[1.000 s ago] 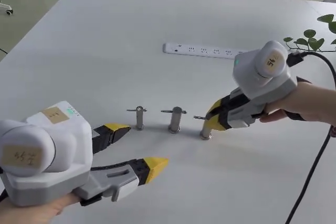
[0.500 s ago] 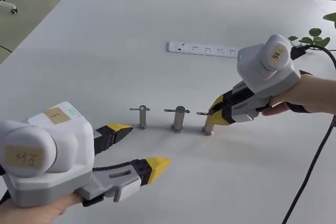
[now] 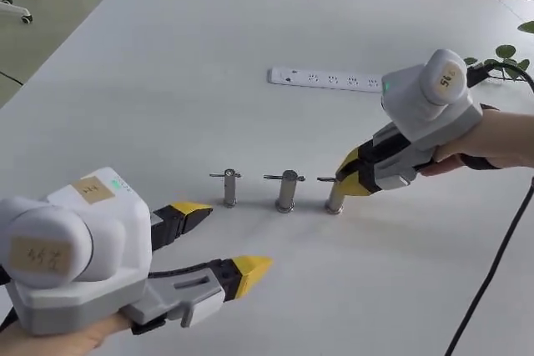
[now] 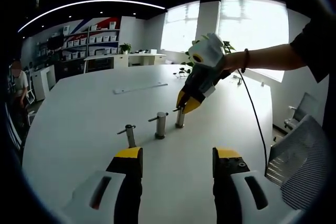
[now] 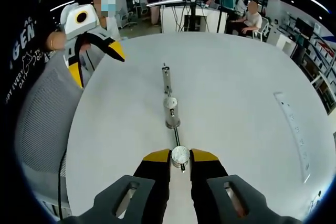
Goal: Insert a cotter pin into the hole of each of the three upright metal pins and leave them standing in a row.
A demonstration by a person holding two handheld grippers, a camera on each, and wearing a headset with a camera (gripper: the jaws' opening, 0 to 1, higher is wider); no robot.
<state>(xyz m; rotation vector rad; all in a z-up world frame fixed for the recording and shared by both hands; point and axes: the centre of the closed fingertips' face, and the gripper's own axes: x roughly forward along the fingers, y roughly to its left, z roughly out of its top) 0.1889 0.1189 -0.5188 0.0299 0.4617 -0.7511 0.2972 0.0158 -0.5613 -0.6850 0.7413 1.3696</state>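
Note:
Three upright metal pins stand in a row on the white table: the left pin (image 3: 229, 188), the middle pin (image 3: 287, 192) and the right pin (image 3: 335, 198). A thin cotter pin (image 3: 275, 178) crosses the top of each. My right gripper (image 3: 349, 174) reaches the right pin's top from the right. In the right gripper view that pin's round head (image 5: 180, 156) sits between the yellow tips, which press close on both sides. My left gripper (image 3: 224, 238) hovers open in front of the row with nothing between its jaws, and the left pin (image 4: 129, 136) stands ahead of it.
A white power strip (image 3: 325, 79) lies across the table behind the row. Leaves of a plant (image 3: 507, 57) show at the right edge. The right gripper's black cable (image 3: 499, 256) hangs over the table's right side. People sit at desks far behind.
The head camera has shifted, so the whole picture slid slightly. The right gripper has stayed at the right pin's top, and the left gripper has stayed open in front of the row.

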